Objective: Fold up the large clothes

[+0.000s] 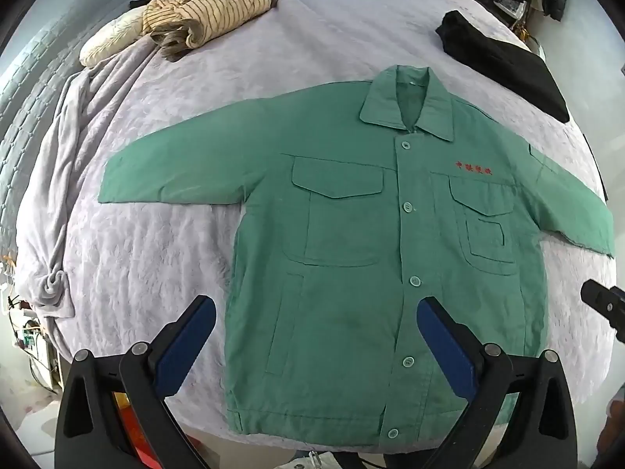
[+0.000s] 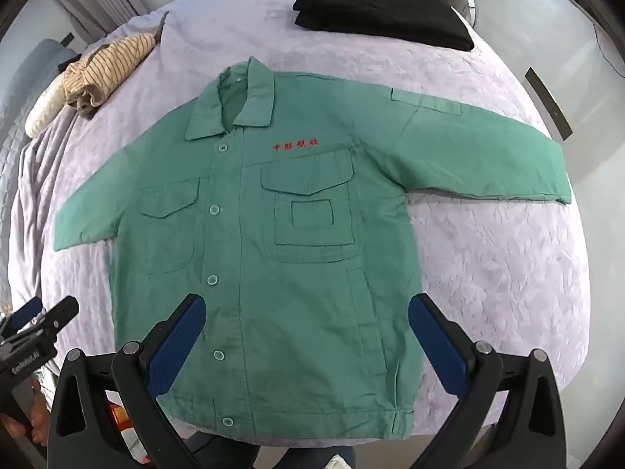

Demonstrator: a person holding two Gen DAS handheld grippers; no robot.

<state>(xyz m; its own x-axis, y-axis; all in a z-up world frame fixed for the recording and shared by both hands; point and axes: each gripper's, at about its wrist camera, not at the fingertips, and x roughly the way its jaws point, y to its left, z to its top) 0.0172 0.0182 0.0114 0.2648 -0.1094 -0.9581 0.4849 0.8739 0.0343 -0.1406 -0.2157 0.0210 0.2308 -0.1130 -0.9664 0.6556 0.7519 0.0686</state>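
Both grippers, left gripper (image 1: 316,346) and right gripper (image 2: 306,342), gape empty above flat buttoned green cotton work jacket (image 1: 351,242); shallow single-layer pinch likely drags it across slick lilac quilted bedspread (image 1: 156,242), skewing fold.

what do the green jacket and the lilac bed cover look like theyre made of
Green jacket: looks like a matte woven cotton or cotton blend. It lies flat with crisp stitched seams and pocket flaps; the buttons look like plastic.
Lilac bed cover: looks like soft plush or fleece with a slightly mottled, embossed nap that bunches in soft folds at the edge. The exact fibre cannot be told.
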